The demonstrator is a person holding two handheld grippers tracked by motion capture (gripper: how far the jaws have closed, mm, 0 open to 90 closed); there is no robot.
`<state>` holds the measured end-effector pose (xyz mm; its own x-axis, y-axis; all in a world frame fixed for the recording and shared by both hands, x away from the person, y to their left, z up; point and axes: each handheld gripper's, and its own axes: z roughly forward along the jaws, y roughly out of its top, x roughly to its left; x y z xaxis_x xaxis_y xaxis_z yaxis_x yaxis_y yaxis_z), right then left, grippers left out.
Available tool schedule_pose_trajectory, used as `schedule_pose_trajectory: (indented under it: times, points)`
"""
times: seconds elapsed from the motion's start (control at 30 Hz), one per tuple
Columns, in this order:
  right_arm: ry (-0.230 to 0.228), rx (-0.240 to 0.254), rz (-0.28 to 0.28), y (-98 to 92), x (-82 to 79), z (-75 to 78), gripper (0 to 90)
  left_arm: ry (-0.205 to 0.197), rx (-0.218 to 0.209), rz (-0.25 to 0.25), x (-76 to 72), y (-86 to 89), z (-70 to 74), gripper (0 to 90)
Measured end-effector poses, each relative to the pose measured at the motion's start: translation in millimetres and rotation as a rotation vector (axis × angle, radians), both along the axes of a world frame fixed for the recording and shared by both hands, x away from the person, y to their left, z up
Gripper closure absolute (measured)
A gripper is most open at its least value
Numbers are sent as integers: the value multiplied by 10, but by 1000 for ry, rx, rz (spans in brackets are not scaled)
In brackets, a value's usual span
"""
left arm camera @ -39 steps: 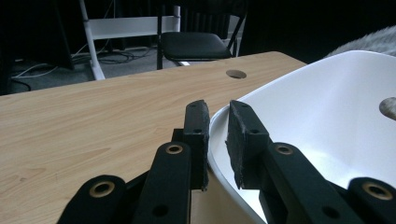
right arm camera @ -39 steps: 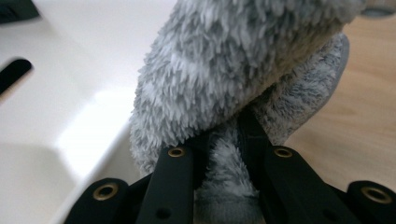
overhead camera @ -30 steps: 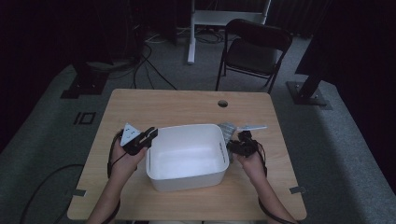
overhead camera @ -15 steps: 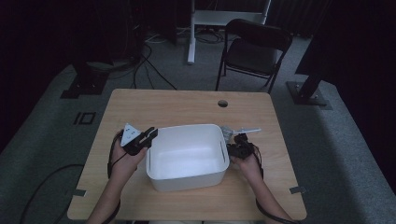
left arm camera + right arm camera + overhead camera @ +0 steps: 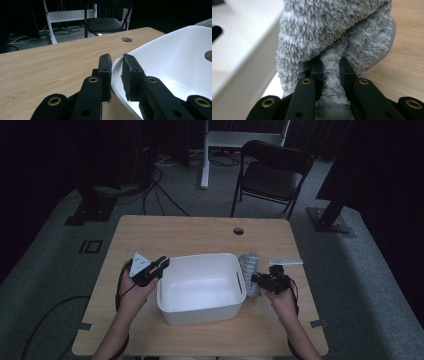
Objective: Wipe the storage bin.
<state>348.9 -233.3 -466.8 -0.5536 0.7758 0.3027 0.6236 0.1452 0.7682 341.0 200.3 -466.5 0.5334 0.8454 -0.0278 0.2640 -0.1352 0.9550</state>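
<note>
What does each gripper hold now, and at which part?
The right gripper pinches a fold of the grey fluffy sock. The left gripper clamps the rim of the white tub.

Recording studio or lab space, not home. Dark curtained surround, black backdrop on all sides. Grey carpeted floor (image 5: 60,270) with black cables (image 5: 160,190) trailing across it. Black stand bases (image 5: 82,212) flank light wooden table with round cable hole (image 5: 200,232). Black folding chair (image 5: 272,175) behind table, white metal frame stand (image 5: 240,140) beyond.
</note>
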Motion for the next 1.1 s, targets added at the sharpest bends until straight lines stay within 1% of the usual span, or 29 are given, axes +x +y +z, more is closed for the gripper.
schedule_pose_trajectory:
  times: [0.03,0.07,0.1,0.17,0.3,0.33,0.37,0.43,0.47,0.5,0.53,0.63,0.67,0.73,0.8,0.87,0.93,1.03,1.1]
  points:
    - [0,0,0,0,0,0,787,0,1,0,-1,0,0,777]
    - [-24,8,0,-54,-104,86,787,0,1,1,-2,0,0,777]
    - [-37,16,-1,-79,-158,127,787,0,1,1,-2,0,0,777]
    - [-58,30,0,-123,-277,207,787,0,2,2,-2,-1,1,777]
    - [-94,34,22,-141,-522,332,786,-1,8,3,-4,-3,3,777]
    - [-94,34,22,-141,-522,332,786,-1,10,4,-5,-4,4,777]
    - [-115,27,34,-122,-629,367,786,-2,12,5,-6,-6,4,777]
    - [-115,27,34,-122,-629,367,786,-3,13,6,-7,-7,4,777]
    - [-132,12,48,-69,-757,392,785,-3,15,6,-9,-6,5,777]
    - [-132,12,48,-69,-757,392,785,-3,15,6,-9,-6,5,778]
    - [-136,-5,54,-30,-811,375,784,-4,16,7,-10,-7,5,777]
    - [-128,-16,61,7,-830,335,785,-4,16,7,-10,-9,5,777]
    - [-108,-24,74,57,-815,268,784,-5,17,8,-11,-10,6,778]
    - [-97,-19,70,97,-792,212,784,-6,20,10,-13,-14,7,778]
    - [-93,-28,68,116,-778,187,784,-6,22,11,-13,-15,7,778]
    - [-88,-23,61,127,-776,165,785,-5,25,15,-18,-22,11,778]
    - [-82,-51,60,163,-764,119,785,-5,29,14,-21,-31,16,778]
    - [-46,-71,52,200,-718,15,786,-9,31,16,-28,-43,20,780]
    - [-30,-62,51,201,-682,-23,786,-6,28,15,-26,-40,18,780]
